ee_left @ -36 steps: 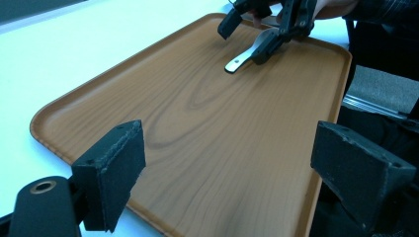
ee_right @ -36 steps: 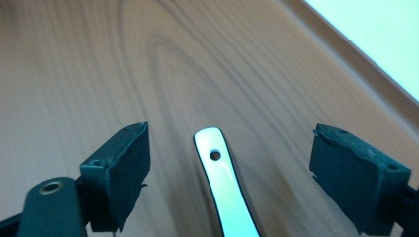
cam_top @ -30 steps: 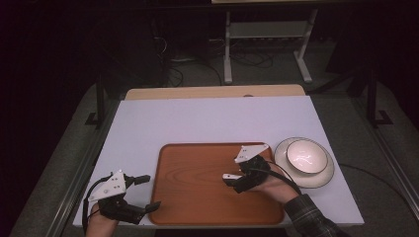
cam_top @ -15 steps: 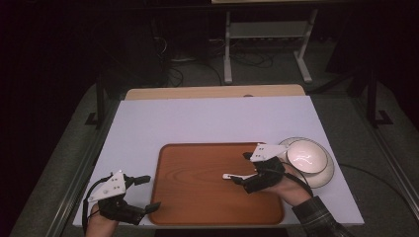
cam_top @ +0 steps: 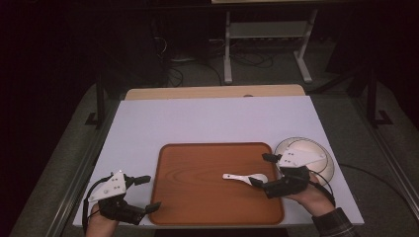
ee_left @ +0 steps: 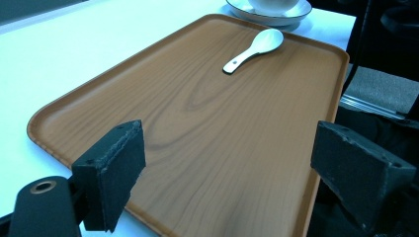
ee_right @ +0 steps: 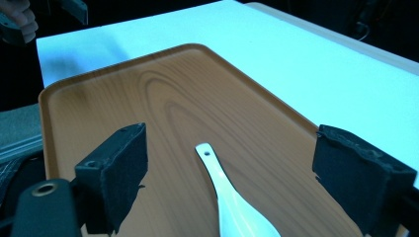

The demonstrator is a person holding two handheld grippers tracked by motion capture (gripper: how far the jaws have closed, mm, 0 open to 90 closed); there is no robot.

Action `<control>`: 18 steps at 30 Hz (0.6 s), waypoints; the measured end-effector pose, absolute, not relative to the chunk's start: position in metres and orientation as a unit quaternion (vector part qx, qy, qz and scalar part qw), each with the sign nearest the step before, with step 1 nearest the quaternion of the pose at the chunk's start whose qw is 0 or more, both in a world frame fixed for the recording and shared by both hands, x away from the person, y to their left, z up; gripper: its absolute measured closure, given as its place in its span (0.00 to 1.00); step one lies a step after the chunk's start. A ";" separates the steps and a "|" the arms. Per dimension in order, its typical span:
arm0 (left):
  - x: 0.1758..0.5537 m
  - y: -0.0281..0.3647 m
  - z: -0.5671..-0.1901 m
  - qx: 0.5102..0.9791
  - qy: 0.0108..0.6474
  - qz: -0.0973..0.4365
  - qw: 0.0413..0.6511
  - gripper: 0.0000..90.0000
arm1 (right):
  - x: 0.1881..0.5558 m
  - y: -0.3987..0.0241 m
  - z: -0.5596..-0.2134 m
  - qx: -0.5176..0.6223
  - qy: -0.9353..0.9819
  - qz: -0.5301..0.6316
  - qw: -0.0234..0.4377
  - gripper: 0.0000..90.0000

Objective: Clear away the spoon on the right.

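Note:
A brown wooden tray (cam_top: 197, 197) lies at the front middle of the white table. A white ceramic spoon (cam_top: 245, 177) rests on the tray's right part, handle pointing left. My right gripper (cam_top: 260, 169) stands open just right of the spoon's bowl end, its jaws on either side of it and not touching. In the right gripper view the spoon (ee_right: 232, 207) lies flat on the tray (ee_right: 148, 98) between the wide-apart jaws. My left gripper (cam_top: 150, 192) is open at the tray's front left corner, holding nothing. Its view looks across the tray (ee_left: 207, 123) to the spoon (ee_left: 254, 48).
A white bowl on a white plate (cam_top: 323, 157) stands on the table just right of the tray, behind my right hand; the plate (ee_left: 276, 19) also shows in the left gripper view. The white table (cam_top: 212, 123) stretches beyond the tray. A metal stand (cam_top: 267, 34) is on the floor behind.
My right gripper has drawn back to the right, toward the plate, leaving the spoon lying uncovered on the tray. The left gripper has not moved.

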State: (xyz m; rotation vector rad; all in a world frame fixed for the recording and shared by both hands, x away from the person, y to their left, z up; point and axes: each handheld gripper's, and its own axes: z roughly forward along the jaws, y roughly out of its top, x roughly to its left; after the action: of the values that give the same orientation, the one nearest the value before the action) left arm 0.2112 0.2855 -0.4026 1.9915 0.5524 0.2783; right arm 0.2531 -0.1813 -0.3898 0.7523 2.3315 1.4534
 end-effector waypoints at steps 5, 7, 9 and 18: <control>0.211 0.285 -0.403 0.826 0.229 0.113 0.502 0.15 | 0.243 -0.202 -0.389 0.278 0.798 0.512 0.155 0.15; 0.211 0.285 -0.403 0.827 0.228 0.112 0.502 0.15 | 0.238 -0.210 -0.389 0.282 0.793 0.517 0.159 0.15; 0.212 0.285 -0.404 0.827 0.228 0.111 0.501 0.15 | 0.233 -0.217 -0.388 0.286 0.788 0.521 0.163 0.15; 0.212 0.284 -0.404 0.827 0.229 0.110 0.501 0.15 | 0.214 -0.244 -0.392 0.291 0.782 0.522 0.175 0.15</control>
State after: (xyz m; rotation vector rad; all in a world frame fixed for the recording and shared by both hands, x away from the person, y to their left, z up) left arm 0.2117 0.2840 -0.4040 2.0004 0.5548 0.2662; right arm 0.2138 -0.2439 -0.3918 0.8239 2.2162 1.4797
